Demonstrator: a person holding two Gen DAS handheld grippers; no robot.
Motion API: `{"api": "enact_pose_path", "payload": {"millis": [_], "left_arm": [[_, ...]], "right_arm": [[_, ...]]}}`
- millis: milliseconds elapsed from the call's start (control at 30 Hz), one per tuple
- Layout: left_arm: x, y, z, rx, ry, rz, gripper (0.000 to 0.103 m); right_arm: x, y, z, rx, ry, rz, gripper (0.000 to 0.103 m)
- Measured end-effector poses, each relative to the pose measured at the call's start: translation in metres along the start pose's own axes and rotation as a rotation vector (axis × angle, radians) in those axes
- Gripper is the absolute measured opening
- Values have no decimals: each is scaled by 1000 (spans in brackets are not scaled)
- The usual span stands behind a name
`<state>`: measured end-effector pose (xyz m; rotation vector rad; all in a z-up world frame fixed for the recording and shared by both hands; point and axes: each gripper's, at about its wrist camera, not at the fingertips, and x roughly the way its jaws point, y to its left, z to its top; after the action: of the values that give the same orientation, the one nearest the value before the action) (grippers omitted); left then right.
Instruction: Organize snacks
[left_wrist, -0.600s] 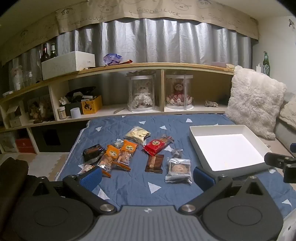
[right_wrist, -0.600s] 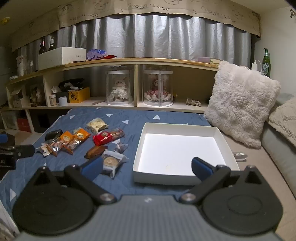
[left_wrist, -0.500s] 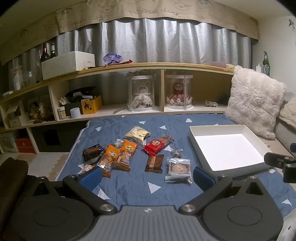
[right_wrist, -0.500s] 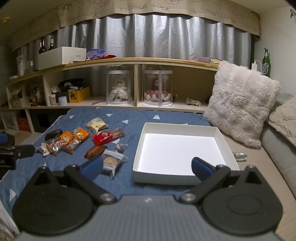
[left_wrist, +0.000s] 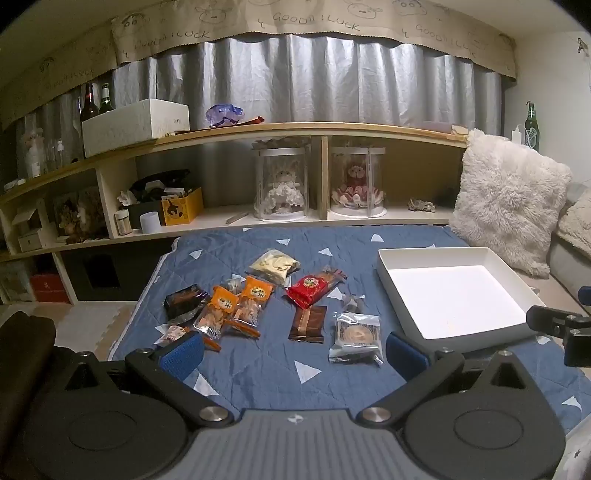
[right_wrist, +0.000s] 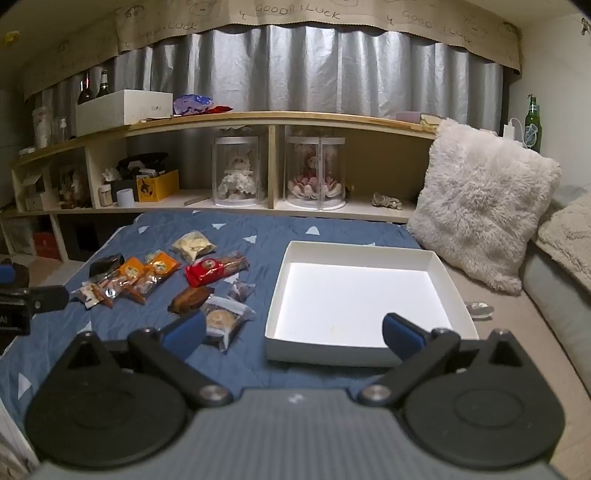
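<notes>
bedroom-style setup: blue quilted cover (left_wrist: 280, 373) with white triangles, wooden shelf (left_wrist: 295, 129) and grey curtain (left_wrist: 332, 81) behind, fluffy white cushion (right_wrist: 480, 199) off to the right. snacks loose on the cover, left of white tray (right_wrist: 452, 284); tray bare inside, nothing sorted yet. judged step: very start, pre-approach, no pick begun. left gripper (left_wrist: 293, 349) spread wide, nothing between the blue pads, hovering short of the pile. right gripper (right_wrist: 293, 330) also spread wide and empty, aimed at the tray's near wall. closest to left gripper: clear round-cookie pack (left_wrist: 356, 338), just beside the tray's near-left corner; brown bar (left_wrist: 308, 323) next to it; red pack (left_wrist: 308, 290) further back; two orange packs (left_wrist: 240, 299) overlapping with a dark pack (left_wrist: 183, 301) at far left; pale chip bag (left_wrist: 275, 264) at the back. same cookie pack (right_wrist: 225, 319) visible by the right gripper's left pad too. next move, as a guess: drop onto the cookie pack or brown bar, close on a crimped edge or across the short side, lift, carry right over the tray wall, release inside. needs low flat approach since packs lie flat on soft fabric; risk of pinching quilt along with wrapper. overlapping orange packs best left until singles are cleared. film wrappers probably slippery, so firm close before lift.
</notes>
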<state>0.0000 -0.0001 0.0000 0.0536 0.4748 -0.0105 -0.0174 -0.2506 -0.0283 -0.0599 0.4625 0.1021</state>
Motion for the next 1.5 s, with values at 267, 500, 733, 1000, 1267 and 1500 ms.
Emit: {"api": "enact_pose_path", "payload": {"millis": [267,500,733,1000,1267,1500], "left_arm": [[0,0,0,-1,2,0,103],[-1,-1,0,0,1,-2,103],[1,-7,-3,1,2,-4,103],[-1,-9,-5,1,5,-4,103],[-1,-10,-7,2,6,-5,103],[-1,-10,-7,1,7,-5,103]], "right_arm": [[0,0,1,-1,3,-1,102],[1,1,2,-1,4,-2,102],[2,0,-1,-5,10,-3,102],[2,0,0,-7,13,-6,102],[2,0,0,-7,15,-6,102],[1,-1,0,-6,15,-5,102]]}}
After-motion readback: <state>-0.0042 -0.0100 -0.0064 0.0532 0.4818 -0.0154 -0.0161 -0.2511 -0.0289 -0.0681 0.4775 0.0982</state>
